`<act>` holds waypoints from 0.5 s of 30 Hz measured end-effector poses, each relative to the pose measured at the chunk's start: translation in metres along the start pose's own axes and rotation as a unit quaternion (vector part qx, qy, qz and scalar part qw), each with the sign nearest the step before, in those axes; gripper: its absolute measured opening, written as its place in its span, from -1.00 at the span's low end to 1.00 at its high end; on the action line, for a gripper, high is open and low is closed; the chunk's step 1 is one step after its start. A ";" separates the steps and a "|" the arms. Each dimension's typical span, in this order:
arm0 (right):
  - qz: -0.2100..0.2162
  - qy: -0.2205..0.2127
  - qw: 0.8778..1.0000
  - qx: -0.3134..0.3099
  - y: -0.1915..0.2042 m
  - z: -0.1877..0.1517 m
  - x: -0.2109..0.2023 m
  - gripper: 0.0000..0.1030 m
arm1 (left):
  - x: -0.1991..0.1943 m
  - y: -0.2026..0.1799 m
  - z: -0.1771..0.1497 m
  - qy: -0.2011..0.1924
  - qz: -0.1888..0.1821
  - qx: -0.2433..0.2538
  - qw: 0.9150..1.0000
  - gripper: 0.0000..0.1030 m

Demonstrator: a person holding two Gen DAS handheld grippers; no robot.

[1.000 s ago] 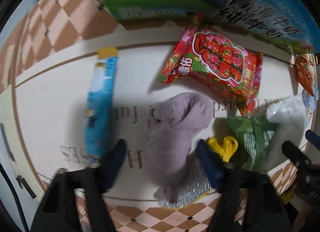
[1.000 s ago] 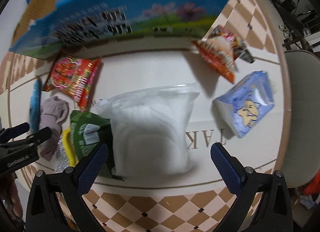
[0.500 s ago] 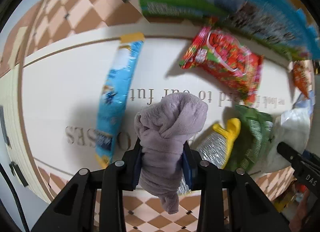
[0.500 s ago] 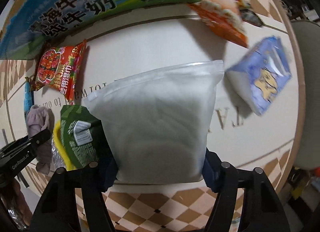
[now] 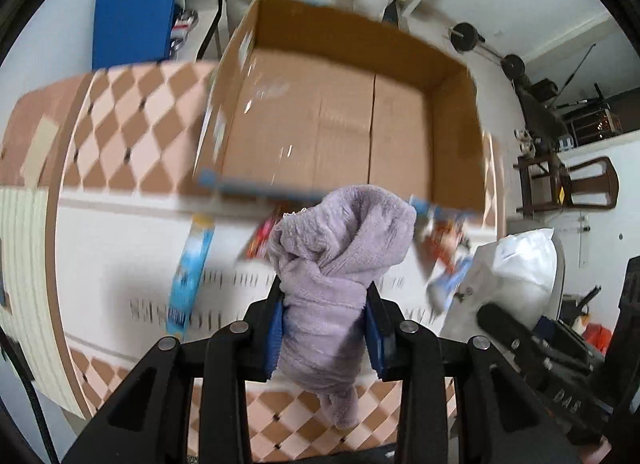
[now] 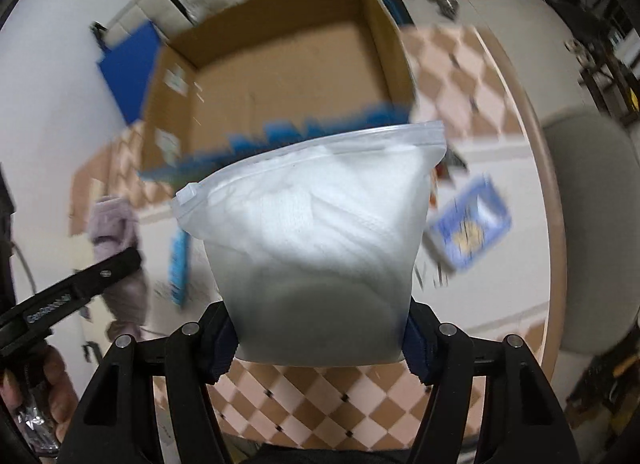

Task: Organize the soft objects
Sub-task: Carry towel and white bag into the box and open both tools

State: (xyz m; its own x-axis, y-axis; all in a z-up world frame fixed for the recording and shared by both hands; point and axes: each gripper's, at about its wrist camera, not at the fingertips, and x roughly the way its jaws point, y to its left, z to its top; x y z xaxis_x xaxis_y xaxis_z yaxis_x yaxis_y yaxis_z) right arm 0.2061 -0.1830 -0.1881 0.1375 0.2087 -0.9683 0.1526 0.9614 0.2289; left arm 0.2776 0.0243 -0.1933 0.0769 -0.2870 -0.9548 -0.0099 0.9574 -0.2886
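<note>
My left gripper (image 5: 326, 328) is shut on a lilac fleece cloth (image 5: 340, 260) and holds it in the air, in front of an open cardboard box (image 5: 340, 124). The cloth also shows at the left of the right wrist view (image 6: 116, 236). My right gripper (image 6: 320, 340) is shut on a clear zip bag of white soft stuff (image 6: 316, 240), lifted in front of the same box (image 6: 272, 68). The bag shows at the right of the left wrist view (image 5: 516, 268).
The box stands at the back of a round table with a checkered rim (image 5: 120, 104). On the table lie a blue stick pack (image 5: 190, 272), a red snack bag (image 5: 262, 240), an orange snack bag (image 5: 444, 240) and a blue pouch (image 6: 470, 224). A chair (image 6: 592, 224) stands at the right.
Both grippers have risen from the table with their loads and tilted up toward the box. A second ago both were open over the cloth and the zip bag.
</note>
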 end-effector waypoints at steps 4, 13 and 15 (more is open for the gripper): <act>-0.006 -0.014 1.000 -0.016 0.020 0.062 -0.009 0.35 | 0.017 -0.012 0.068 0.007 0.000 -0.012 1.000 -0.39; -0.030 0.028 0.999 -0.025 0.034 0.217 0.084 0.35 | 0.112 -0.012 0.191 0.067 0.015 -0.044 0.997 -0.39; -0.039 0.036 0.998 -0.028 0.031 0.240 0.108 0.35 | 0.132 -0.010 0.207 0.082 0.016 -0.050 0.995 -0.39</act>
State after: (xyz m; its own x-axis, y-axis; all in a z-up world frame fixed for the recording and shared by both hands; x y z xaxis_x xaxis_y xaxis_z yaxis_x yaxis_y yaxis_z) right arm 0.4609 -0.1735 -0.2613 0.0555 0.1434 -0.9881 0.1055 0.9832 0.1487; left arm 0.4944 -0.0168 -0.3019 -0.0879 -0.2662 -0.9599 -0.1086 0.9604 -0.2565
